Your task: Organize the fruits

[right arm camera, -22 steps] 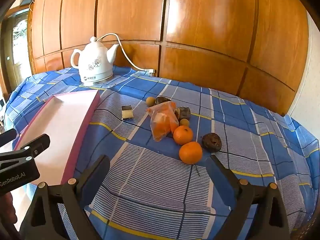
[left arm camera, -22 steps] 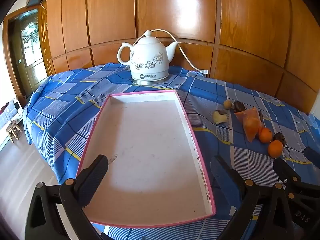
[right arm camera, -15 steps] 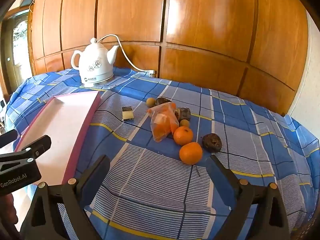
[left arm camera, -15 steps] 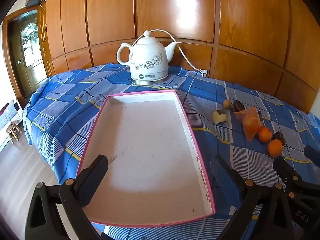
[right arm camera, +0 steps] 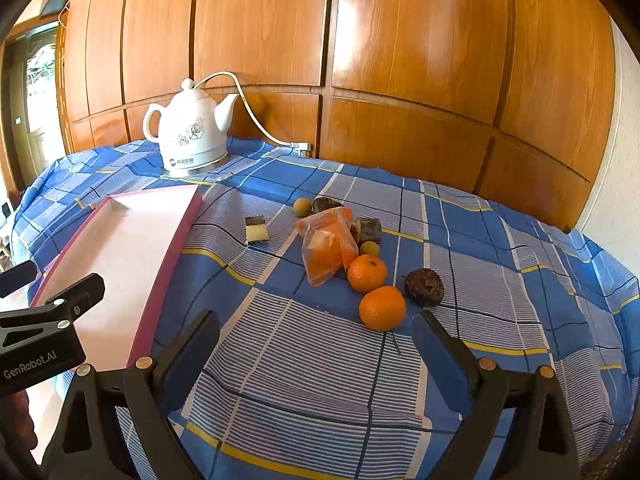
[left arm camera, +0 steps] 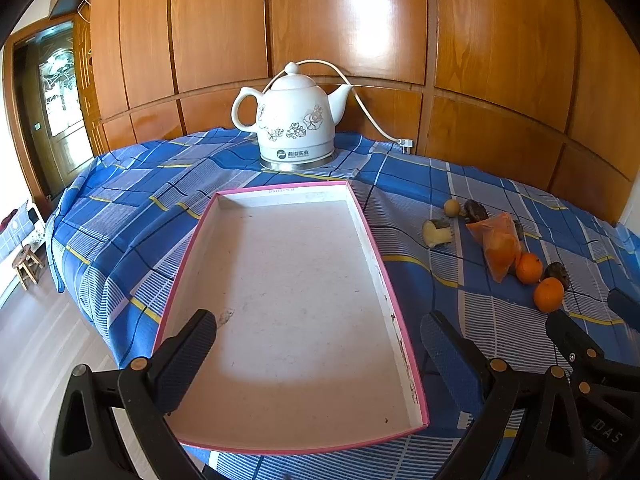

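Just ahead of the right gripper [right arm camera: 316,346], slightly right of centre, a mandarin [right arm camera: 382,307] is seen on the cloth; jaws spread wide, nothing held. Left gripper [left arm camera: 318,340], also spread and empty, is hung over the tray [left arm camera: 362,220], so right is nearer.

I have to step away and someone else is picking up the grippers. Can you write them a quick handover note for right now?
Left gripper: open, empty, over the near end of the pink-rimmed tray.
Right gripper: open, empty, just short of the nearest orange.
Fruit all on the tablecloth right of the tray: second orange, orange bag, dark wrinkled fruit, small pieces behind.
Done: nothing; the tray holds no fruit.
Left: move every piece into the tray, probably nearest orange first.
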Motion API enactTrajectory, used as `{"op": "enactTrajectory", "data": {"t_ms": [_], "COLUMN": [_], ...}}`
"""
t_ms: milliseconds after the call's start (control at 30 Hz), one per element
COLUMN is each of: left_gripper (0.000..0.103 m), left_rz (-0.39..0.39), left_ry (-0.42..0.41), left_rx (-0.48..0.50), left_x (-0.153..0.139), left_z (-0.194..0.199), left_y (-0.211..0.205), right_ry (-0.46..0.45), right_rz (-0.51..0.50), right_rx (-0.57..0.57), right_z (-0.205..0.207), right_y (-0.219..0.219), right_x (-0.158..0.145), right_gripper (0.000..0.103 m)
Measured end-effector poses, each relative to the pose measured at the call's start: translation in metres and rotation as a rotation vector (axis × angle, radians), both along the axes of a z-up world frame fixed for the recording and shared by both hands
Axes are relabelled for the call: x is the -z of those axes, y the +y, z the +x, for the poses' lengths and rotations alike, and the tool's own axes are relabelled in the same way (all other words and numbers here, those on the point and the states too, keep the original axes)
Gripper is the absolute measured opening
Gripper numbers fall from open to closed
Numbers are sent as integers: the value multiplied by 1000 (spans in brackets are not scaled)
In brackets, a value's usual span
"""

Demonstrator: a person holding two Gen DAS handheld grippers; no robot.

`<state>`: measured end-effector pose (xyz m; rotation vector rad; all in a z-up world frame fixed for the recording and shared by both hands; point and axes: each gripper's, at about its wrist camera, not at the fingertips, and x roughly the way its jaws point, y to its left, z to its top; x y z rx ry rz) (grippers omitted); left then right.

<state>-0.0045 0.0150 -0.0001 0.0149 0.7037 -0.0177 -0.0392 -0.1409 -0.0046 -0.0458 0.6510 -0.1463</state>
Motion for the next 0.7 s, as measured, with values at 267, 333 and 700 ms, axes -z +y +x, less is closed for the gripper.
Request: {"op": "enactTrajectory", "data": {"t_ms": [267, 333, 700], "left_gripper": [103, 103, 103], "left_rz": [1, 0, 0], "left_ry": [-2, -4, -7], "left_rx": [-1, -1, 2], "left_x": [-1, -2, -6], "left_z": [0, 0, 0], "left_y": [-2, -3, -4], "right_ry": [14, 12, 5], "right_rz": [-23, -21, -4], "right_rx": [5, 4, 5], "right_z": [0, -1, -2], "right_y": [0, -1, -2], "right_x": [0, 0, -3], "right_gripper": [98, 98, 98]}}
